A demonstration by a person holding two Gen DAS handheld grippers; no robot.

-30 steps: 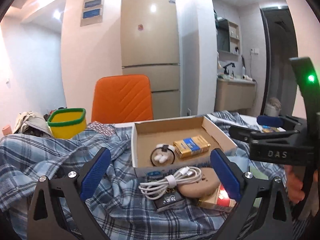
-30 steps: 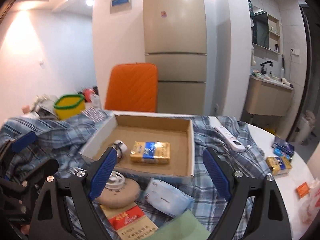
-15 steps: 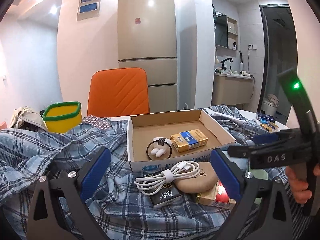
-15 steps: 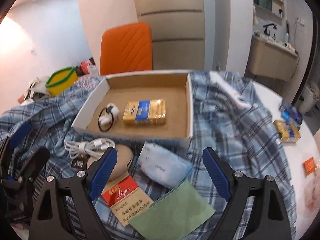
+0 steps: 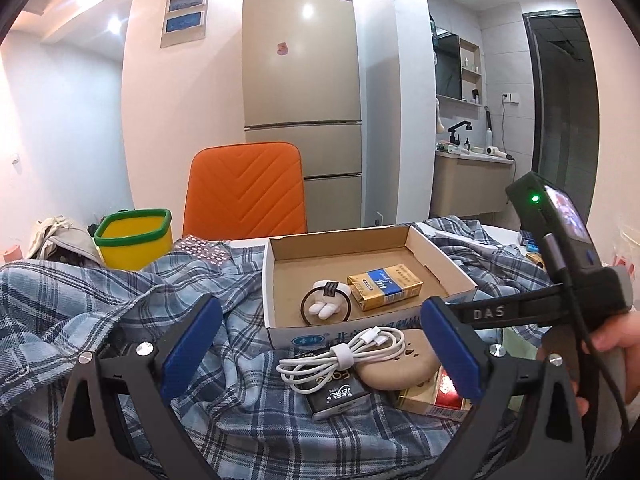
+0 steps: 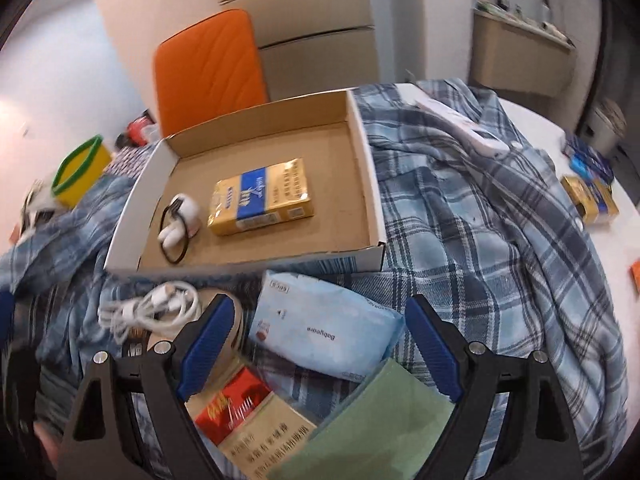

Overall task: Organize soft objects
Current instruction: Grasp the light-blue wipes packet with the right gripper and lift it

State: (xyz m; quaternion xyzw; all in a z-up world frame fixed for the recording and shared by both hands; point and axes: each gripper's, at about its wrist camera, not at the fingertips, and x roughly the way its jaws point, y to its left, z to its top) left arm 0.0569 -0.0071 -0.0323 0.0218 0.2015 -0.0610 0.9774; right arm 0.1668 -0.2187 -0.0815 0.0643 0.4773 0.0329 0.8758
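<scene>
**Both jaws spread over the clutter in front of the box**

My right gripper [image 6: 316, 348] tilts down, jaws spread and pinching nothing, over a pale blue soft tissue pack [image 6: 320, 330] lying on the plaid shirt [image 6: 480, 240]. Nearest me sit a red cigarette pack [image 6: 240, 420] and a green sheet [image 6: 380, 428]. My left gripper [image 5: 320, 356] is also spread and empty; between its fingers I see a coiled white cable [image 5: 344, 354] resting on a beige pebble-shaped pad [image 5: 400, 364]. Beyond is the cardboard box [image 6: 368, 184], holding a gold-and-blue cigarette pack [image 6: 260, 196] and a white plush hair tie [image 6: 178, 228]. Farthest stands an orange chair [image 5: 246, 188].
</scene>
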